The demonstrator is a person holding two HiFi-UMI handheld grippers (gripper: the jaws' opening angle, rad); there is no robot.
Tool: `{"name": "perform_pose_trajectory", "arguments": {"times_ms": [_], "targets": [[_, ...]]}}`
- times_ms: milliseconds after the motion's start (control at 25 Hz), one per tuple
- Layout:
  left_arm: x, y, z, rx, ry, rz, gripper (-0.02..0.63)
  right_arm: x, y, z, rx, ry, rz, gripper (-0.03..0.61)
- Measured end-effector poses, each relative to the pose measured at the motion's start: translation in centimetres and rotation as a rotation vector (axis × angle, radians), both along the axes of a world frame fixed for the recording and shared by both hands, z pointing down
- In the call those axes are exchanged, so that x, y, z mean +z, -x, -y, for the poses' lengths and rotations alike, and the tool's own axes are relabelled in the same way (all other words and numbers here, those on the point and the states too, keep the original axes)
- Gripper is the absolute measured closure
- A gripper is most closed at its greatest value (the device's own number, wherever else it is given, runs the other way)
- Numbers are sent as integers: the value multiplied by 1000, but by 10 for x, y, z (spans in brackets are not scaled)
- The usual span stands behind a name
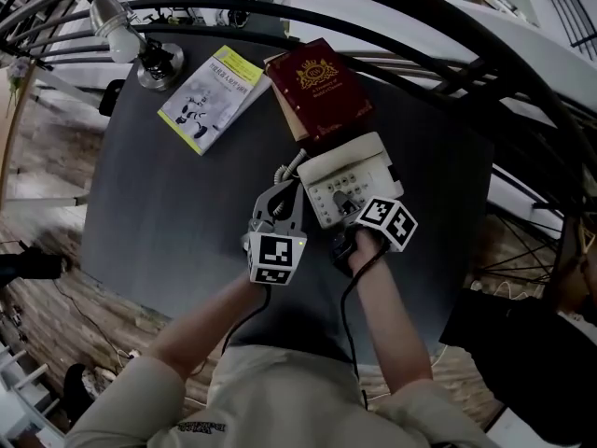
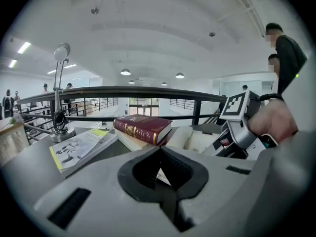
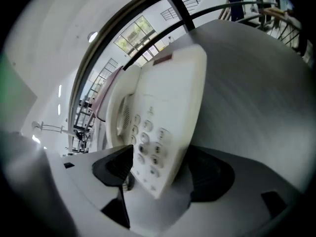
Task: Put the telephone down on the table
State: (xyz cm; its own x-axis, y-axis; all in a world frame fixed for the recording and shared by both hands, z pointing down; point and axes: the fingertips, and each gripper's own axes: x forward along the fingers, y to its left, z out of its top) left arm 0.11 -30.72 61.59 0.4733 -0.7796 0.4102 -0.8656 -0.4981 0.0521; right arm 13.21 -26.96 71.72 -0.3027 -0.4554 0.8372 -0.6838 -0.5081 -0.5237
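The cream telephone (image 1: pixel 347 180) lies keypad up on the dark round table (image 1: pixel 168 213), its far edge against a red book (image 1: pixel 322 82). My right gripper (image 1: pixel 348 213) is at the phone's near edge, pointing steeply down. In the right gripper view the telephone (image 3: pixel 163 107) sits between the wide jaws of the right gripper (image 3: pixel 158 169), and the pads do not press on it. My left gripper (image 1: pixel 278 199) hovers just left of the phone, shut with nothing in it. The left gripper (image 2: pixel 160 152) looks towards the book (image 2: pixel 143 127) and the phone (image 2: pixel 195 139).
A yellow and white booklet (image 1: pixel 213 96) lies left of the red book. A desk lamp (image 1: pixel 140 45) stands at the table's far left. The phone's coiled cord (image 1: pixel 284 168) trails at its left side. Dark railings curve round the far side. People stand at the right (image 2: pixel 286 58).
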Motion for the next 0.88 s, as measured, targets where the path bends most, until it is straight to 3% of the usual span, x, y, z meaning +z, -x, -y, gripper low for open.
{"name": "perform_pose_trajectory", "arguments": {"times_ms": [320,600,680,880], "targets": [[-1,1,-11,6,14,-6,611,-11,-18,-11,8,-2,-44,249],[-30,8,-23,-26,6,-17,611,-53,-31,-17,-56,-149,-133,259],[-42,10,-27,-36,-6,-29,609,-70,-33,-18,-88,-212,-179,357],[-79,1,-45,7,-116,8,610,-120,-30,-24,-191,-378,-307,477]]}}
